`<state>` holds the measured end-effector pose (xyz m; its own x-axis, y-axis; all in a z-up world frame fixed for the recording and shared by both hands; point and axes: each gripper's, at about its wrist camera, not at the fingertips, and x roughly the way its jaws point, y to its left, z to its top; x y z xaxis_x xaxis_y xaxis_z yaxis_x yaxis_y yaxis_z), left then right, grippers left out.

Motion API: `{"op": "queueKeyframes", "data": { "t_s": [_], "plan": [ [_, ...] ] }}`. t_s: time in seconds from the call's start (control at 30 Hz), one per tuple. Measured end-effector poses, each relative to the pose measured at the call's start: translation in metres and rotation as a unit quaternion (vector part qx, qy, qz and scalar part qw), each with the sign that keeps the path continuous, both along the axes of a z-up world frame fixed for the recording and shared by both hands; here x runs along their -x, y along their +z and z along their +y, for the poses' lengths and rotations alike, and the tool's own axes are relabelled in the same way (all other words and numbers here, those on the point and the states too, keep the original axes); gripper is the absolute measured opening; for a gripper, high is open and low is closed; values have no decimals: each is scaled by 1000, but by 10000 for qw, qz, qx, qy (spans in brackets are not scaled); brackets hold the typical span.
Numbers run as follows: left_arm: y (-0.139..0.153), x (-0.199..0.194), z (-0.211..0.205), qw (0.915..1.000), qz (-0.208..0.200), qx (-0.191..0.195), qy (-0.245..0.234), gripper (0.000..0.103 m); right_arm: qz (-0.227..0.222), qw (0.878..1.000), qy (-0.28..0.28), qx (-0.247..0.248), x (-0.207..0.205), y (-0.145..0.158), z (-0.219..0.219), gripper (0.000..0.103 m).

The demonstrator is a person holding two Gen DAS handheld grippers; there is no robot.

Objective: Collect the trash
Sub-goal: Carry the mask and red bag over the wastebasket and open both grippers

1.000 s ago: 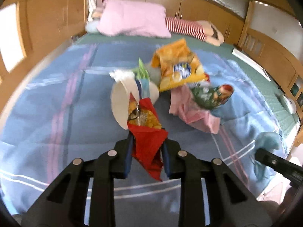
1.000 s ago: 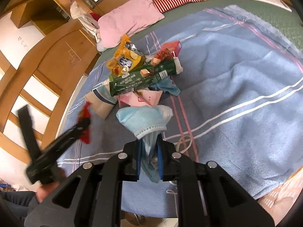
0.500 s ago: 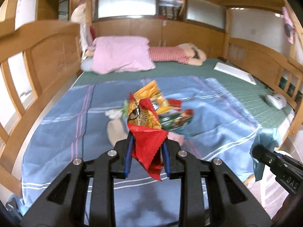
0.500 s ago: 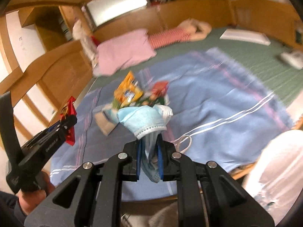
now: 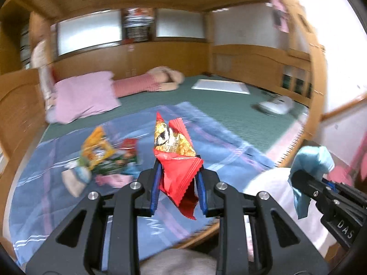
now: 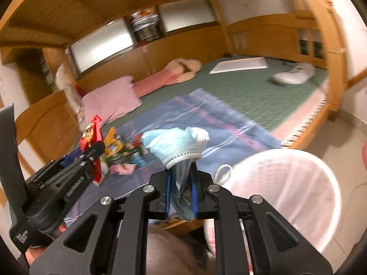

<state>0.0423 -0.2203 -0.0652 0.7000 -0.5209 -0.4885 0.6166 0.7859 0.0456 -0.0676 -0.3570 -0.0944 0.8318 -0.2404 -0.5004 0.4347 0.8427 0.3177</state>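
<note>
The left tool [image 5: 177,189] is clamped on a red snack wrapper [image 5: 177,160], its blue-lined jaws nearly together with only the crumpled foil between them; the wrapper stands up out of the grip, so it is pinched by its lower end and carried clear of the bed. The right tool [image 6: 181,193] is likewise closed tight, on a light blue face mask [image 6: 176,146], gripped by the bunched lower part so the pleated body flops over the top and 1 ear loop [image 6: 223,174] dangles free.

Both tools sit off the near edge of the bed, above the floor side, and a white mesh bin [image 6: 298,183] lies just right of the right tool. That placement reads as a carry toward the bin: each piece held high and by a corner so it can drop freely once the jaws part.

More trash remains in a heap [image 5: 103,160] on the blue blanket [image 5: 229,146]: an orange chip bag, a green wrapper, pink scraps, all lying together well behind the tools. In my judgement the collecting is only partly done, with 2 pieces in transit and the pile untouched
</note>
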Motion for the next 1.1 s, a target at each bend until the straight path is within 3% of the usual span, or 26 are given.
{"op": "queueKeyframes", "data": {
  "t_s": [0.37, 0.63, 0.8, 0.87, 0.97, 1.1],
  "plan": [
    [-28, 73, -95, 9931, 35, -308, -1127, 28, -20, 9949, -1008, -25, 87, -10, -53, 15],
    [-46, 97, -136, 9859, 137, -481, -1594, 29, -23, 9893, -1454, -97, 126, -17, -75, 15],
    [-58, 106, -154, 9840, 199, -578, -1676, 51, 13, 9867, -1620, -105, 138, -20, -83, 15],
    [-63, 106, -158, 9834, 238, -659, -1676, 76, 22, 9860, -1665, -126, 140, -21, -86, 15],
    [-64, 104, -157, 9846, 240, -633, -1612, 86, 49, 9855, -1689, -161, 142, -24, -90, 15],
    [-61, 93, -148, 9869, 314, -533, -1489, 90, 147, 9857, -1663, -224, 135, -29, -92, 16]
  ]
}}
